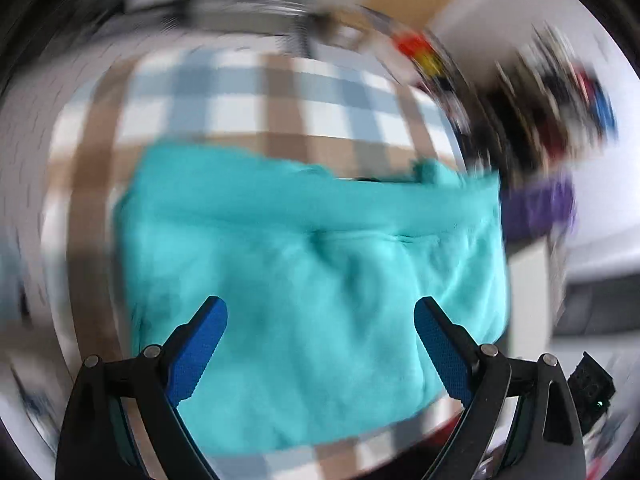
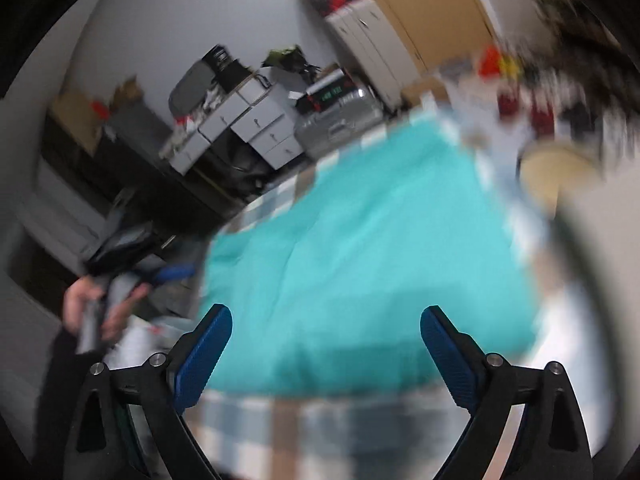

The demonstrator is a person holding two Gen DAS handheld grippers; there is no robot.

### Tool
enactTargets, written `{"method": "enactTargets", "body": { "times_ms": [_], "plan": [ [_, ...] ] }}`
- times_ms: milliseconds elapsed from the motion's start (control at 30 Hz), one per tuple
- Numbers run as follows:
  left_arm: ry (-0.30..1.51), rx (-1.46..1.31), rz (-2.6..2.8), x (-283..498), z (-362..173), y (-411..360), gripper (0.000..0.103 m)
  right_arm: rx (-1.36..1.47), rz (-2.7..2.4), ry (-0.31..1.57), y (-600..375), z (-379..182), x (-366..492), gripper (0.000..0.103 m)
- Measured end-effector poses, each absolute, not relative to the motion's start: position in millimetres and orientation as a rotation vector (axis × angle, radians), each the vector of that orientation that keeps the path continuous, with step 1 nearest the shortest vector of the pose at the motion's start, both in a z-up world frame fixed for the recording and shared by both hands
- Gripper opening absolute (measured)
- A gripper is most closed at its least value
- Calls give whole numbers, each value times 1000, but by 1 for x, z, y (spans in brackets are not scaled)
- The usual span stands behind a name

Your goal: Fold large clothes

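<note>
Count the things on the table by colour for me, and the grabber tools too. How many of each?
Turquoise garment: 1
Blue, white and brown checked tablecloth: 1
Purple cloth item at the garment's edge, too blurred to name: 1
Black tools with blue pads, both open and empty: 2, left tool and right tool
Total: 5

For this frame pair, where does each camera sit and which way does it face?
Left wrist view: mounted behind the left tongs, looking steeply down at the teal garment on a checked cloth; only its own open blue fingers show.
Right wrist view: behind the right tongs, facing across the teal garment toward cluttered grey drawers; its open fingers and the person's other hand show.
Shared: the teal garment and checked cloth.
</note>
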State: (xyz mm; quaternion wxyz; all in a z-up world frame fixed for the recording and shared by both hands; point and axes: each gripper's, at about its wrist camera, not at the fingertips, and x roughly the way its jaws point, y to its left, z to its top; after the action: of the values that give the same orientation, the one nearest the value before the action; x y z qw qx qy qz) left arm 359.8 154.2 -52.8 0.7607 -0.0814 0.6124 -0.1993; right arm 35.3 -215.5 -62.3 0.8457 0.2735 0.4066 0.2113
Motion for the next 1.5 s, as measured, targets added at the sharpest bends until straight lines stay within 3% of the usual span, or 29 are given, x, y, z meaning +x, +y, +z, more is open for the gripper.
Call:
{"method": "enactTargets", "body": {
  "times_ms": [267,367,567,600,667,867,1167,1367,1500],
  "plan": [
    [1274,30,-604,398,-80,69,92,676,632,850,-167,-131,-26,97],
    [1292,75,-664,409,-103,52,92,609,611,841,-168,-130,-14,98],
    [1339,177,-720,411,-103,42,89,574,710,799,-160,-116,-22,98],
    [1349,199,-744,406,-101,41,84,561,727,798,-159,-114,-27,98],
    [1353,266,-797,392,-96,36,32,531,751,787,-156,-108,-35,98],
    [1266,367,-794,362,-78,34,7,478,771,763,-154,-98,-40,98],
    [1045,396,-432,364,-69,24,2,435,732,760,-150,-106,-41,98],
    [1107,308,-325,389,-89,33,3,444,694,761,-157,-108,-42,98],
    [1022,288,-153,393,-66,75,3,440,671,775,-159,-112,-42,98]
  ]
}}
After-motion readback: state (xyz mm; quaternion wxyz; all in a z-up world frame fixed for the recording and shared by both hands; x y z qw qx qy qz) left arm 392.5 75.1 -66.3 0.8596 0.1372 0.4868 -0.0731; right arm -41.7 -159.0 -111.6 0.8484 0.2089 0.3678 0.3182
